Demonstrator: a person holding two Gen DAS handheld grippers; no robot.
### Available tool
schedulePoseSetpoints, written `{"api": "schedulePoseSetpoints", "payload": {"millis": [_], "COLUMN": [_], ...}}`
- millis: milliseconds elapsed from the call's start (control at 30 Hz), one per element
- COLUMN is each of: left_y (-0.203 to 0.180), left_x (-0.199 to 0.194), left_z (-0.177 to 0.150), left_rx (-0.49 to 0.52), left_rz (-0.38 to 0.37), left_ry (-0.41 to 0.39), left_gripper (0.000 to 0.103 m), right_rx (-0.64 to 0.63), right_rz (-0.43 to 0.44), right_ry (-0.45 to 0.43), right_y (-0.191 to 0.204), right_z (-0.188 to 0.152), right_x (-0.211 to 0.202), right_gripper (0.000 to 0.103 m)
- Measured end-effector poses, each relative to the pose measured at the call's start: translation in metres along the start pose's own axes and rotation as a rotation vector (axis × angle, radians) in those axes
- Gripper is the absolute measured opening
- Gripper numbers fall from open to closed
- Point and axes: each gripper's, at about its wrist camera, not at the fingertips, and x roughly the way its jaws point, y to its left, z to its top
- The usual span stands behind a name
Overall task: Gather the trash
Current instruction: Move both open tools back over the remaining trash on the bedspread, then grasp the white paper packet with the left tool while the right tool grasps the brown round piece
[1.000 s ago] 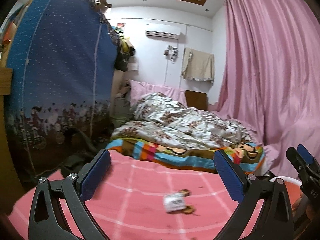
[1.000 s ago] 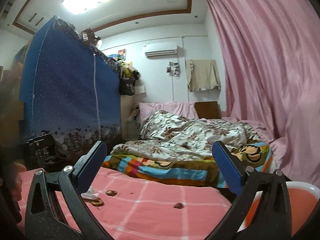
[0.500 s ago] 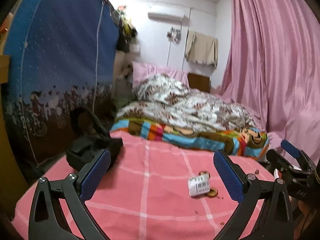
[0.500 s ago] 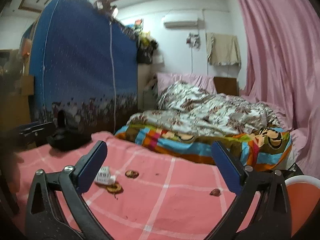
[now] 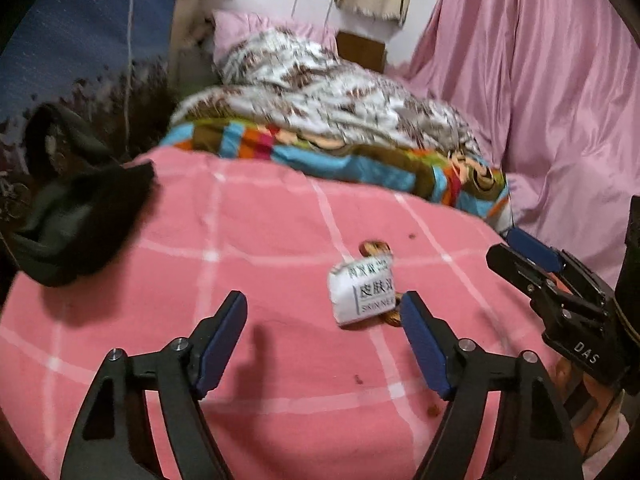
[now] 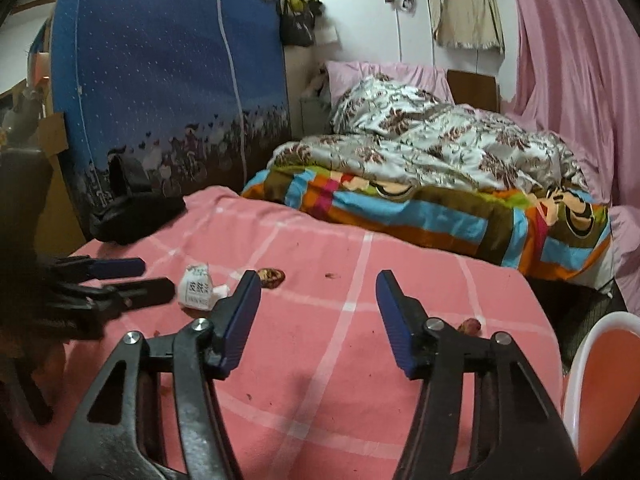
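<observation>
Left claw point(image 5: 324, 320) spread, white packet point(image 5: 362, 294) on the pink blanket point(image 5: 240, 240) just inside its right finger; right claw point(image 6: 318, 308) spread, empty; risk: off-centre closing nudges packet instead of pinching it.

Dim indoor light from above; the left gripper point(image 5: 324, 320) casts soft shadows on the pink blanket point(image 5: 248, 240). Left view motion-blurred (especially the bedding); fisheye edges bend, corners black.

Two low, bedward views, pink blanket point(image 5: 248, 248) shared
</observation>
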Motion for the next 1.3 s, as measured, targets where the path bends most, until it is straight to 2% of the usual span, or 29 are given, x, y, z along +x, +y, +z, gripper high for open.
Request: {"api": "schedulePoseSetpoints", "payload": {"millis": [100,200,367,400,633,933,1067,1133,1233,1300], "left_y": [-0.005,-0.009,-0.010,-0.008,0.007,0.037,0.041,0.040,0.040,0.035], "left_x": [0.015,0.023,0.028,0.027,0.017,-0.011,-0.017,-0.018,-0.021,-0.024], "left_z": [0.002,0.006,0.010,0.009,0.009,-0.001,-0.002,-0.002,-0.003,-0.004], "left_rx": [-0.016,-0.030,-0.032,-0.040,-0.088,-0.154,-0.168,-0.166,-0.154,-0.139], "left_rz": [-0.029,-0.031,-0.028,-0.030,-0.034,0.006,0.012,0.017,0.027,0.031], "left_ry": [0.048,0.063,0.074,0.074,0.066,0.056,0.053,0.053,0.045,0.027], "left_gripper": [0.073,0.071,0.036,0.034,0.033,0.033,0.033,0.033,0.033,0.033], "right_rx": [0.008,0.017,0.049,0.052,0.026,-0.060,-0.103,-0.118,-0.133,-0.130], "right_rz": [-0.004,-0.007,0.019,0.026,0.104,0.219,0.244,0.245,0.238,0.230], "right_ry": [0.021,0.056,0.112,0.122,0.195,0.266,0.291,0.301,0.304,0.275], "right_y": [-0.003,-0.007,-0.014,-0.014,-0.004,0.026,0.040,0.043,0.046,0.045], "right_z": [-0.001,-0.003,-0.007,-0.007,-0.010,-0.005,-0.003,-0.003,-0.003,-0.003], "right_x": [0.002,0.005,0.012,0.013,0.025,0.048,0.058,0.061,0.062,0.055], "right_gripper": [0.066,0.066,0.065,0.064,0.058,0.052,0.047,0.036,0.036,0.035]}}
